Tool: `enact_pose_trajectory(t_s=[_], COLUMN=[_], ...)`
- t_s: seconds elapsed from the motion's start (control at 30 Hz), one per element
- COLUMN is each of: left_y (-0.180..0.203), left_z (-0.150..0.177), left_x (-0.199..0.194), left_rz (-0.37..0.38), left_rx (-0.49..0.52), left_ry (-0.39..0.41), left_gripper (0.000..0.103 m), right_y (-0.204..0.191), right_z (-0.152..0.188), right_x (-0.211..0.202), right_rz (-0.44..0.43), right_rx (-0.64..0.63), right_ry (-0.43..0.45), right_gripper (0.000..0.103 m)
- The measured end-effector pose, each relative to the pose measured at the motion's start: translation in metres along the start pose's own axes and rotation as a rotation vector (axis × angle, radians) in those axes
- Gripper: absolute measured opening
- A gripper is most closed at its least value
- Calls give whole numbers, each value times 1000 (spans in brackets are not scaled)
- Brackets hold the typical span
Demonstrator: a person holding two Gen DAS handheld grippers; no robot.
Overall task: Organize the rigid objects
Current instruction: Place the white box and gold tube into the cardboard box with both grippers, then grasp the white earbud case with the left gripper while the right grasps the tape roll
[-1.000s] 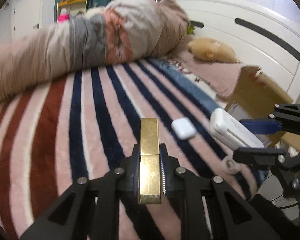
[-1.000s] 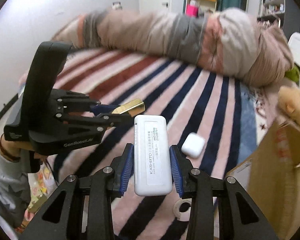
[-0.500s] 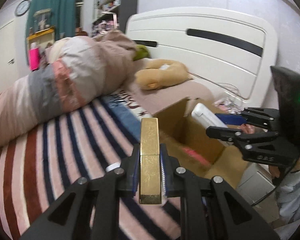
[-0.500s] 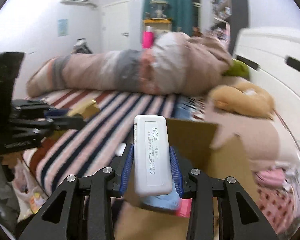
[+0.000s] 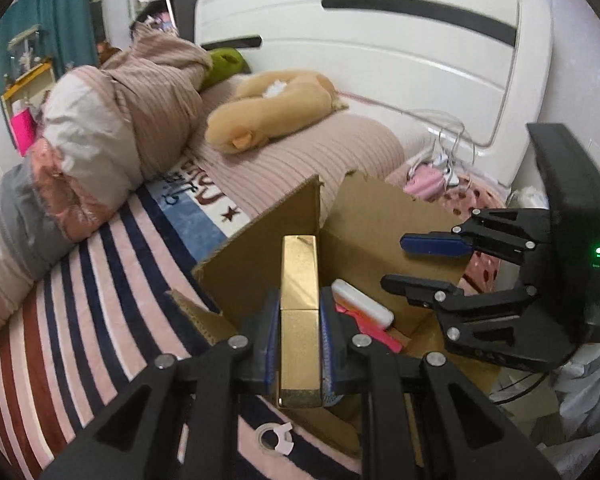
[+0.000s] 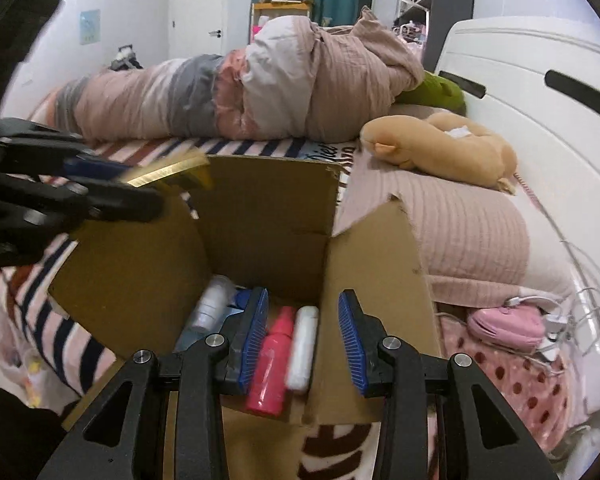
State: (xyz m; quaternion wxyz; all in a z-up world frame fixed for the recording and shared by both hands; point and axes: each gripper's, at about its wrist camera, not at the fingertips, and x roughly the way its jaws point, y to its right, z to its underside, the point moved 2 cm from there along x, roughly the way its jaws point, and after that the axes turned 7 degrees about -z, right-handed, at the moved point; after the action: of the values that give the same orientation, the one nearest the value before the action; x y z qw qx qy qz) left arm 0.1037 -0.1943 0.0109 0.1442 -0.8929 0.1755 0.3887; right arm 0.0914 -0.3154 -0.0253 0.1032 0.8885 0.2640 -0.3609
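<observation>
The right hand-held gripper now stands released, its blue pads spread with nothing between them; half a second ago it was clenched on the white power bank. That bank lies below it in the cardboard box, touching a pink bottle, so I judge this item stowed. The left hand-held gripper is still clenched on the gold bar, and has swung from the striped blanket to the box's near wall, its tip over the opening. Releasing it there looks like the next step.

The box floor is mostly hidden by its flaps and the fingers. A clear bottle left of the right gripper is half covered. The white earbud case seen earlier is out of view. A tape ring lies beneath the left gripper, outside the box.
</observation>
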Motion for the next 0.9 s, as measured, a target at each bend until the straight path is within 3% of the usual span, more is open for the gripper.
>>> enact_pose_trajectory(t_s=[0.3, 0.6, 0.9], left_y=[1, -9, -43], left_z=[-12, -17, 0], left_x=[42, 41, -13], left_rz=[-24, -46, -93], left_rx=[49, 47, -41], left_ry=[-90, -60, 29], left_gripper=[15, 16, 41], right_y=[-2, -4, -20], right_z=[-3, -2, -6], right_x=[9, 15, 1], right_rz=[-63, -67, -58], right_rx=[-22, -15, -22], right_ry=[4, -13, -12], right_gripper=[32, 32, 33])
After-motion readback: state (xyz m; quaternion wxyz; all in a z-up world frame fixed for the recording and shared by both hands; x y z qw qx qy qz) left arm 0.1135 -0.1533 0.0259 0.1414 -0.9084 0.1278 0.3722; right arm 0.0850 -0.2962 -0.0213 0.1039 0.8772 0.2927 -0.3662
